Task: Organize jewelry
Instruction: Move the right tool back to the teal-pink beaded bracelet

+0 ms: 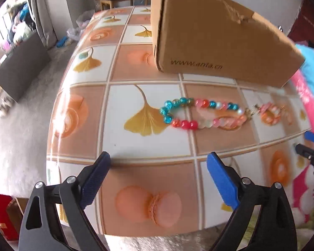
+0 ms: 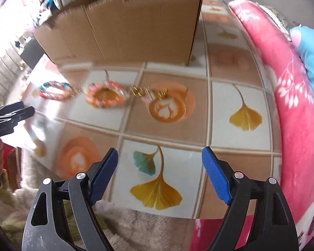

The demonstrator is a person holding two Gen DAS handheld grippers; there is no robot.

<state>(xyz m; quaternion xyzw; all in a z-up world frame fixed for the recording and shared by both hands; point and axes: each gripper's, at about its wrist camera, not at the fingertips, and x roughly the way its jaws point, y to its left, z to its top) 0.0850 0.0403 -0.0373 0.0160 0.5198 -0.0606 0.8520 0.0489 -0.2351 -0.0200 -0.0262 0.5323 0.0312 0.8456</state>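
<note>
Both the left gripper (image 1: 158, 181) and right gripper (image 2: 160, 176) hover spread wide, holding nothing. The beaded bracelet (image 1: 201, 113) lies flat on the table (image 1: 148, 152) before the cardboard box (image 1: 215, 37). Judged light, limp, with slippery beads; pinch across one strand.

The table cover (image 1: 148, 146) looks like glossy, smooth plastic, throwing white glare at the left of the frame. The box (image 1: 209, 39) is matt brown corrugated cardboard, torn and ragged along its top edge. The beads (image 1: 198, 113) look like shiny glass or plastic, some crackled, with small gold metal links. The pads (image 1: 96, 179) are ribbed blue plastic on matt black arms with bright metal rivets. At right, the blanket (image 2: 293, 125) is soft pink fleece.
</note>
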